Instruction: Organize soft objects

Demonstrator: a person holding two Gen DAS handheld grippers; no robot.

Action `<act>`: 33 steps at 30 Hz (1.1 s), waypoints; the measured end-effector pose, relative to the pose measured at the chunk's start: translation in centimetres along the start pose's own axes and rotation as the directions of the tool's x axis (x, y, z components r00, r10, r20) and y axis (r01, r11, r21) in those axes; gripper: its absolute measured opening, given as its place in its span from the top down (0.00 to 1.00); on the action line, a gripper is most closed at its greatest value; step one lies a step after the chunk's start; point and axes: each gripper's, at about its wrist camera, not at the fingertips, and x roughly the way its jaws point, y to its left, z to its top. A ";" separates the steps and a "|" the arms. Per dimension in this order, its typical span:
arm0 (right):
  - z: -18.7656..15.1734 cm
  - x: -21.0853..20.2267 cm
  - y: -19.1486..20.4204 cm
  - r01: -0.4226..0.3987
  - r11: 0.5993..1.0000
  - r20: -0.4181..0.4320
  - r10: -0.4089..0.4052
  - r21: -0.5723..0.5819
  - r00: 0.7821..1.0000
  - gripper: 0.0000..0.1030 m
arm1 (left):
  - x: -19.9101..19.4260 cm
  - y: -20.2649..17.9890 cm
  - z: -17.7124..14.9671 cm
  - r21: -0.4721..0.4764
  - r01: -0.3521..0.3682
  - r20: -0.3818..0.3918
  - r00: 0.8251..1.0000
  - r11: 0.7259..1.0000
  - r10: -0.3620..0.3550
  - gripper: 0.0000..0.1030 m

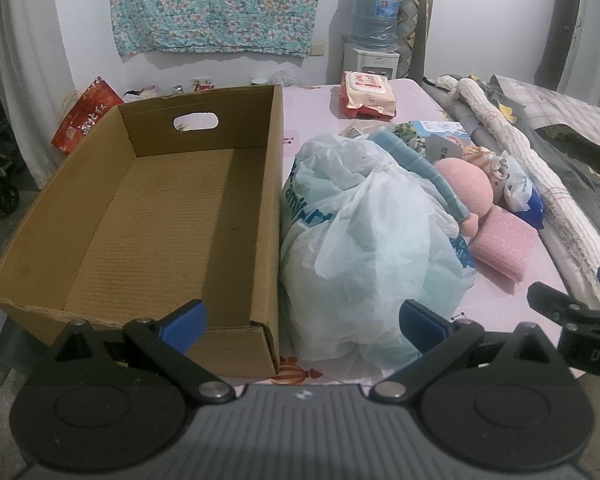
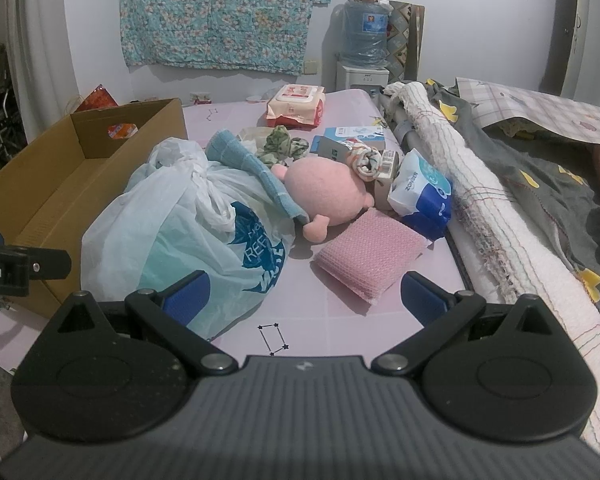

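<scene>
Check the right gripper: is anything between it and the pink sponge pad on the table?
Nothing visible does. The right gripper is open, and only bare pink tablecloth lies between its fingers and the pink sponge pad. The white plastic bag sits off to the left, beside that path.

The plastic bag point(image 1: 364, 248) hides most of the blue towel point(image 1: 412, 160) and the lower part of the pink plush point(image 1: 464, 186). Its print is crumpled and unreadable. The other gripper point(image 1: 580, 320) is cut off by the right edge.
</scene>
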 end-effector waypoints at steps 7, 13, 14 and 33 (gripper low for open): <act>0.0 0.0 0.0 0.000 1.000 0.001 0.000 0.001 1.000 0.01 | 0.2 0.3 -0.2 -0.001 -0.001 -0.001 1.000 1.000 0.001 0.00; 0.0 0.0 0.0 0.000 1.000 0.000 0.000 0.001 1.000 0.01 | 0.3 0.6 -0.4 -0.002 -0.001 -0.003 1.000 1.000 0.001 0.00; -0.1 0.0 0.0 0.000 1.000 0.000 0.000 0.002 1.000 0.01 | 0.3 0.6 -0.4 -0.002 -0.002 -0.003 1.000 1.000 0.002 0.00; -5.4 0.1 -8.0 -0.090 0.958 0.068 0.074 0.273 0.995 0.01 | -2.6 -4.4 0.6 0.219 0.147 0.190 0.963 0.965 -0.190 0.00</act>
